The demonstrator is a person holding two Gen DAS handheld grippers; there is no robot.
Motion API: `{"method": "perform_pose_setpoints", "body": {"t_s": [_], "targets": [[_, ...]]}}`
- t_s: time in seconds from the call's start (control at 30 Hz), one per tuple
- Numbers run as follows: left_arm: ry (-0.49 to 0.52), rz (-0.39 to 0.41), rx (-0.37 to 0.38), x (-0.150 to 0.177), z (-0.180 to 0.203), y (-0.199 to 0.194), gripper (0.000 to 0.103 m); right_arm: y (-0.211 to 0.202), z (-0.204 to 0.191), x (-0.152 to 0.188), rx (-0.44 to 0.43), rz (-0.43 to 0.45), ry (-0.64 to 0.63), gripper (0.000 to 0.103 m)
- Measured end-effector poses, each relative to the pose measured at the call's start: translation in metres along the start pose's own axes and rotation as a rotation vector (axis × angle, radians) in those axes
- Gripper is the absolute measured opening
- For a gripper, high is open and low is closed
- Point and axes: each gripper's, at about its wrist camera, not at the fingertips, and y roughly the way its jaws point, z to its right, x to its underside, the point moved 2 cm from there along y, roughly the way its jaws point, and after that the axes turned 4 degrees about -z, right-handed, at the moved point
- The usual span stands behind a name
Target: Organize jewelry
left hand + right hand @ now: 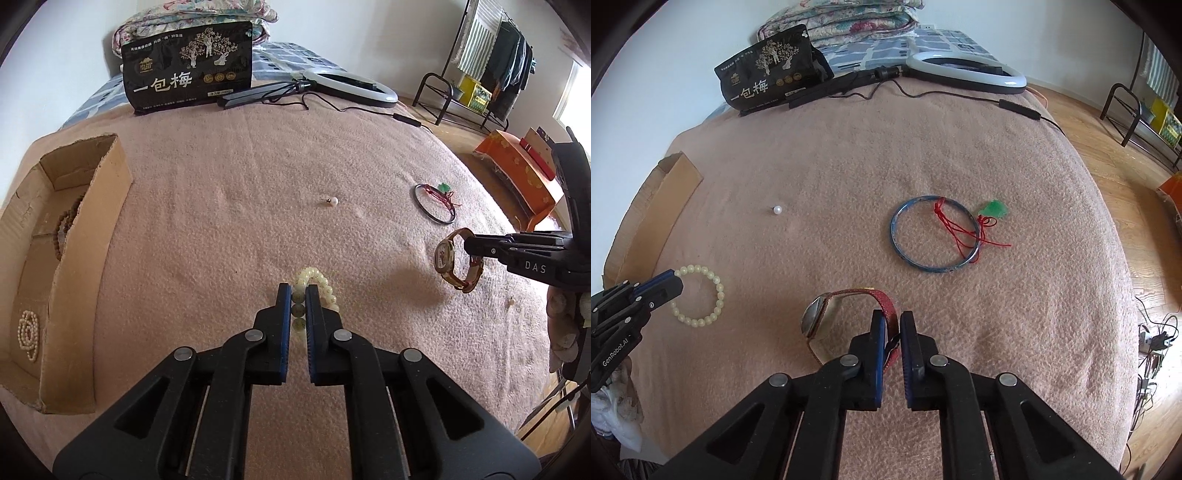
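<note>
My left gripper is shut on a pale bead bracelet near the front of the pink blanket; the same bracelet shows at the left in the right wrist view. My right gripper is shut on the red strap of a wristwatch. From the left wrist the watch hangs off the blanket above its shadow. A blue bangle, a green pendant on red cord and a loose pearl lie farther back. A cardboard box at the left holds brown beads and a pearl strand.
A black snack bag and a ring light with its cable lie at the far end of the bed. A small pearl stud rests near the right edge. An orange box and a clothes rack stand on the wooden floor.
</note>
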Motion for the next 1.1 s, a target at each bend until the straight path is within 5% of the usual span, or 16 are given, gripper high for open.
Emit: {"method": "perform_pose_setpoints", "body": {"t_s": [0.57,1.1], "targets": [[-0.004,0.112,0.005,0.001,-0.010,-0.064,0.005,-0.052,-0.041,-0.004,-0.012,0.094,-0.063,0.006],[-0.056,0.201,-0.033,0.006,-0.058,-0.117,0.005,-0.084,-0.108,-0.017,-0.053,0.158,-0.148,0.006]]}}
